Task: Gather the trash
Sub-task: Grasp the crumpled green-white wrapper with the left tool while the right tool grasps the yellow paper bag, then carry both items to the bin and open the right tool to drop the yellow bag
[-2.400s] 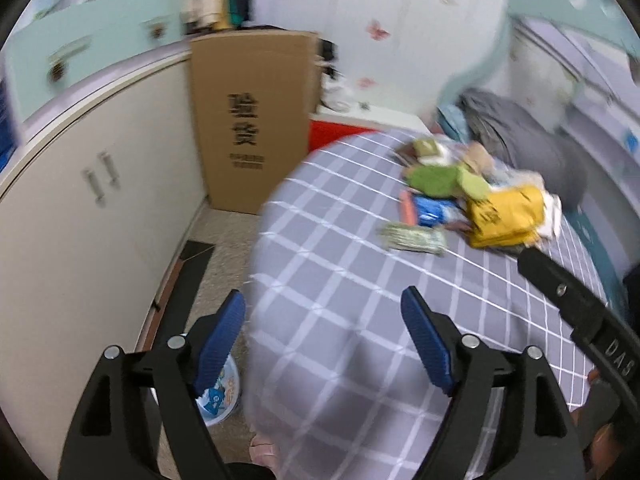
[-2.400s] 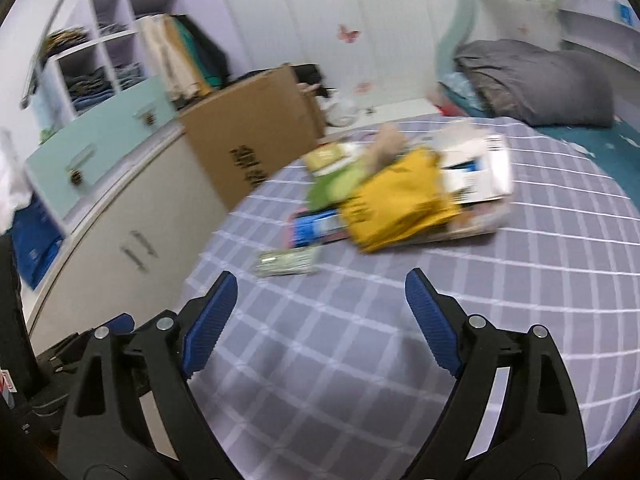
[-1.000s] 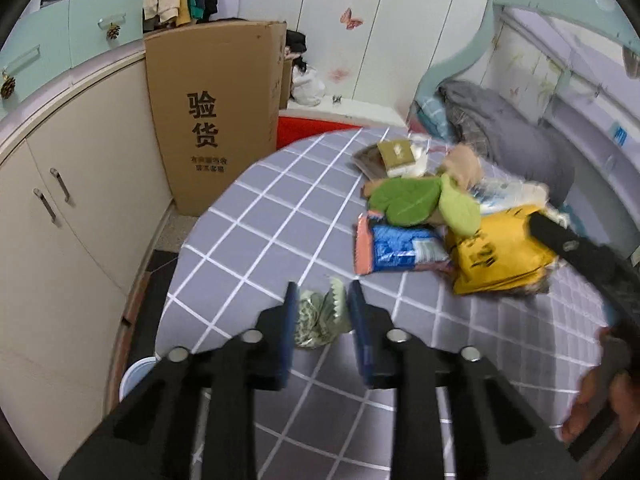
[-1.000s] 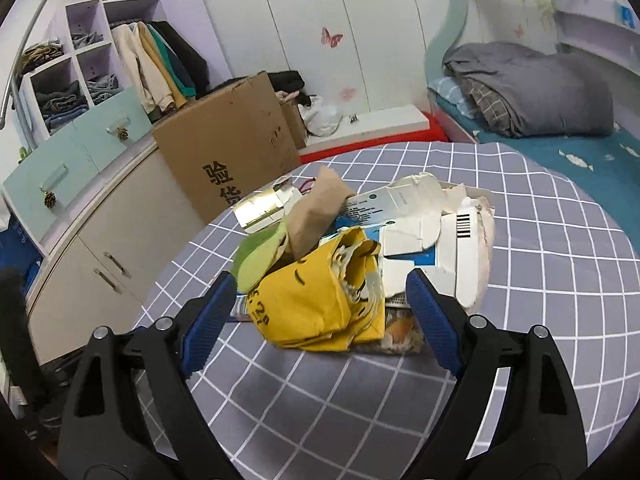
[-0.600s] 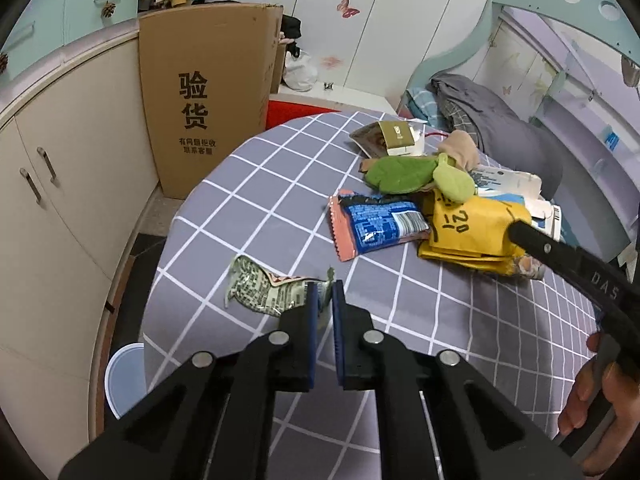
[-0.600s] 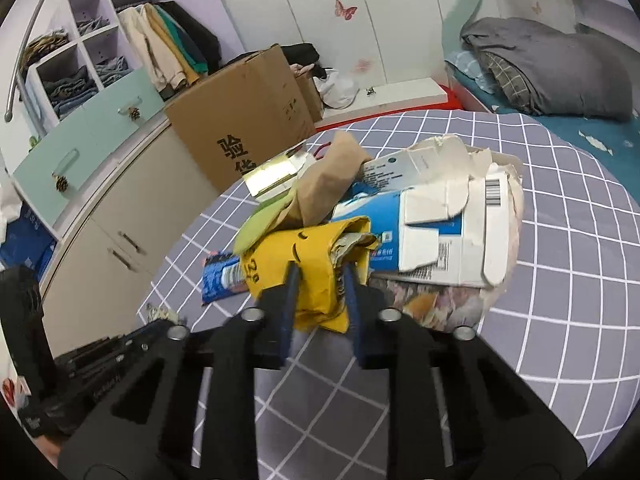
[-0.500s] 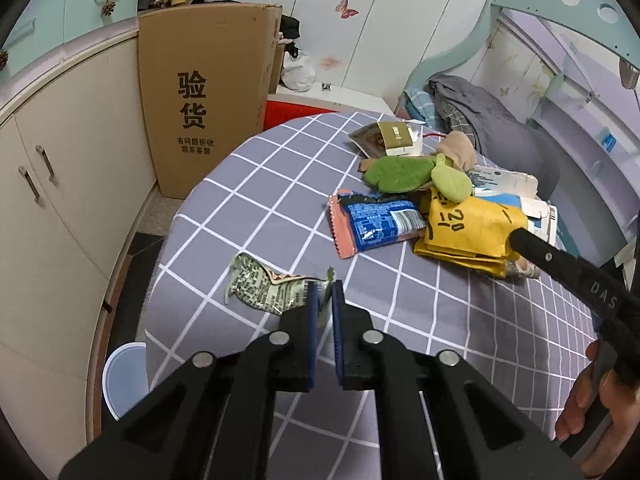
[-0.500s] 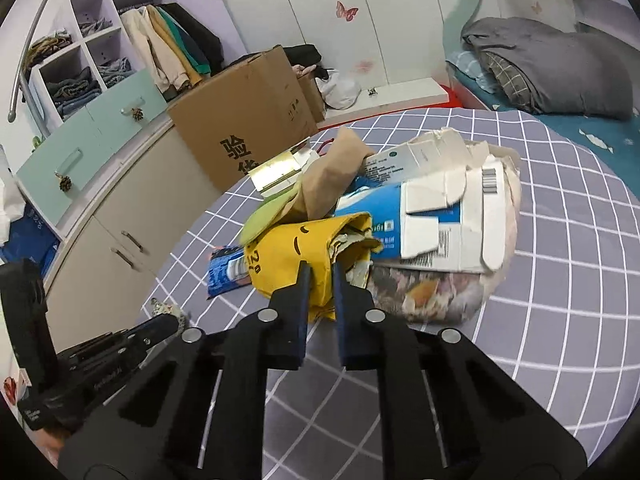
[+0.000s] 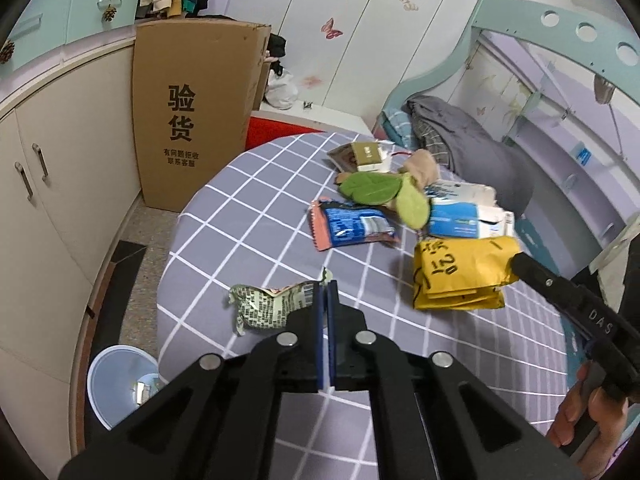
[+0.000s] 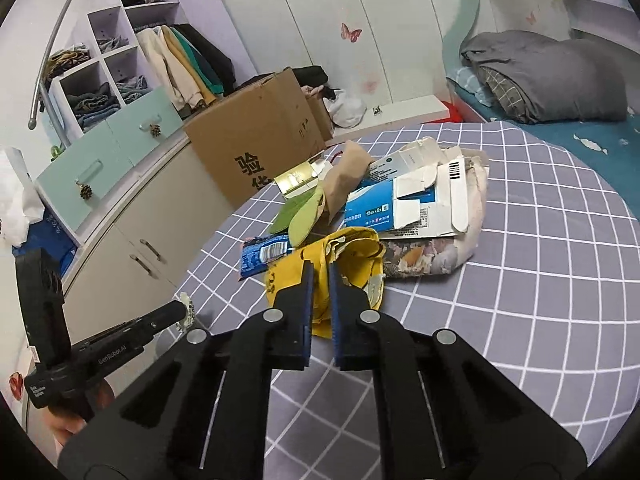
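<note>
On the grey checked round surface (image 9: 256, 216), my right gripper (image 10: 319, 276) has just clamped the crumpled yellow paper bag (image 10: 352, 252); near left edge, my left gripper (image 9: 324, 300) now pinches the green printed wrapper (image 9: 268, 308) (both ready for binning).

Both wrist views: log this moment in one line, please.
left gripper shut on green wrapper | right gripper shut on yellow bag | bin below table edge
</note>
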The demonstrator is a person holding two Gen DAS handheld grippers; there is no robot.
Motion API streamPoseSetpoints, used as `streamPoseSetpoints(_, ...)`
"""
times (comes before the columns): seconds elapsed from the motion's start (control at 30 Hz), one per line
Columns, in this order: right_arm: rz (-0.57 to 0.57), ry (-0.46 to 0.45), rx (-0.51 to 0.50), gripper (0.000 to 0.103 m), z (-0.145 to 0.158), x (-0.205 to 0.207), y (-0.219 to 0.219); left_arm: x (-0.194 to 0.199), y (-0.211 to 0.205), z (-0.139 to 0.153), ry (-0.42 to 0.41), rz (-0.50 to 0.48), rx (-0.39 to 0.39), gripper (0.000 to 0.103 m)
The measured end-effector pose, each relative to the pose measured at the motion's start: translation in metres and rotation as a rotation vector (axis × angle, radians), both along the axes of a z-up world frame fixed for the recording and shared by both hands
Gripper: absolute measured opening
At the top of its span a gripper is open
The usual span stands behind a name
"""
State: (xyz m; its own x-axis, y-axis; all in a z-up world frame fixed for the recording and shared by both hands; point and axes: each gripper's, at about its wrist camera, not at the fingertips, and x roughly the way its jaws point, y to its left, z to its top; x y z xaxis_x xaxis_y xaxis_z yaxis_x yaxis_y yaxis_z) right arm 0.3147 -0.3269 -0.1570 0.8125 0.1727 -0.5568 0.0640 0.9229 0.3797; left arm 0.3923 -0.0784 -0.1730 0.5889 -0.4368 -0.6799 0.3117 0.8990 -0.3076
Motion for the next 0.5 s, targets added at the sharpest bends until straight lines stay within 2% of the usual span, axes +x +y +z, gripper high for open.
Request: streamPoseSetpoints(0.5, 0.058, -0.057, -0.052, 0.006, 0.032, -0.026, 0.041, -0.045, 0.014, 0.048, -0.09, -0.022, -0.077, 0.001)
